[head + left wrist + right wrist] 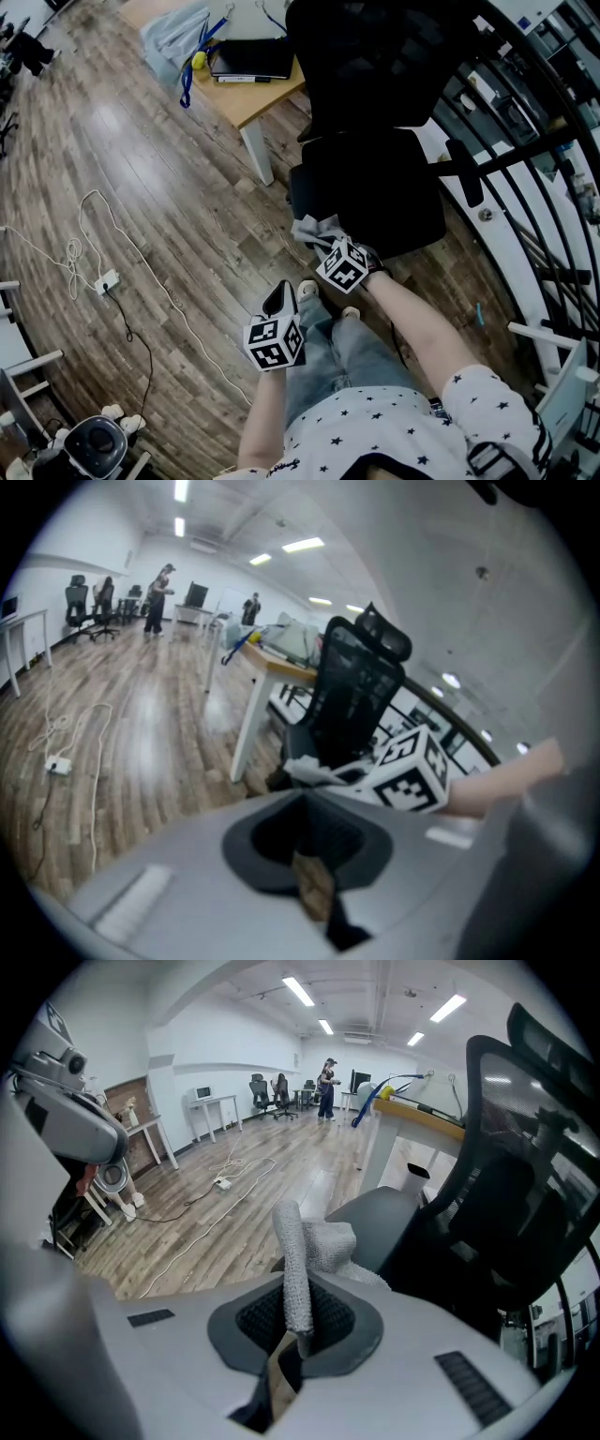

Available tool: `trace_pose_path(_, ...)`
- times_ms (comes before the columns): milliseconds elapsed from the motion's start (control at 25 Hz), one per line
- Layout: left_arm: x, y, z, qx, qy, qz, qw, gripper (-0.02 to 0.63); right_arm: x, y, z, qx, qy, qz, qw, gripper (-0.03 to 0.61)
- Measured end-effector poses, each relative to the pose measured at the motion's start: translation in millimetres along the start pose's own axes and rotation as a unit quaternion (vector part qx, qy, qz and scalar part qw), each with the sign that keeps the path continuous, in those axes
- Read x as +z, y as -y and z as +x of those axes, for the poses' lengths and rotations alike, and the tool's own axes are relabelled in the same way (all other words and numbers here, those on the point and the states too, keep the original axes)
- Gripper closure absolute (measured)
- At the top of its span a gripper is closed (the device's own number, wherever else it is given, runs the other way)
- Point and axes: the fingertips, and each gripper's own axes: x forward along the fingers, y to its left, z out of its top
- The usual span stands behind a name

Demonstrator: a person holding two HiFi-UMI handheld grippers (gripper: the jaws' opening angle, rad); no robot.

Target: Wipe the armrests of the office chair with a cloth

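- The cable (73, 251) lies loose on the floor at the left; stepping back that way could catch a foot.
- The left gripper (279, 302) hangs idle with its jaws together on nothing, so nothing steadies the chair (375, 178), which may turn under pressure.
- The right gripper (291, 1335) is clamped on a narrow fold of the cloth (298, 1260), near the seat's front corner; hard rubbing could pull it free.
- The armrest (464, 173) is well apart, so the wipe has not begun.
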Motion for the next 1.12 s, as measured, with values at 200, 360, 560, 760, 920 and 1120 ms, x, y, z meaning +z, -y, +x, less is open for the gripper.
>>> trace_pose_path(200,-8.4,3.3,-8.9,0.005,0.003,-0.001,1.0000,0.606,-6.3,-8.5,-5.3,0.002,-0.001,-0.007,1.000,0.554)
trace_pose_path(360,-16.0,5.1,-13.8,0.008,0.002,-0.003,1.0000,0.606,-14.3,-17.7,-8.5,0.009,-0.007,-0.019,1.000,0.554)
trace_pose_path(560,-19.5,11.9,-15.4,0.006,0.003,-0.001,1.0000,0.606,-24.4,-20.7,-7.6,0.008,-0.017,-0.033,0.999,0.554)
trace_pose_path(760,-15.4,13.0,-17.9,0.006,0.006,0.000,1.0000,0.606,-20.4,-19.3,-9.3,0.009,-0.020,-0.030,0.999,0.554)
trace_pose_path(920,-12.2,13.7,-19.2,0.004,0.007,0.003,1.0000,0.606,-21.0,-17.7,-14.2,0.005,-0.020,-0.025,0.999,0.554)
trace_pose_path(1120,1.5,16.0,-15.8,-0.003,0.008,0.011,0.9999,0.606,-17.3,-11.2,-24.4,-0.001,-0.014,-0.018,1.000,0.554)
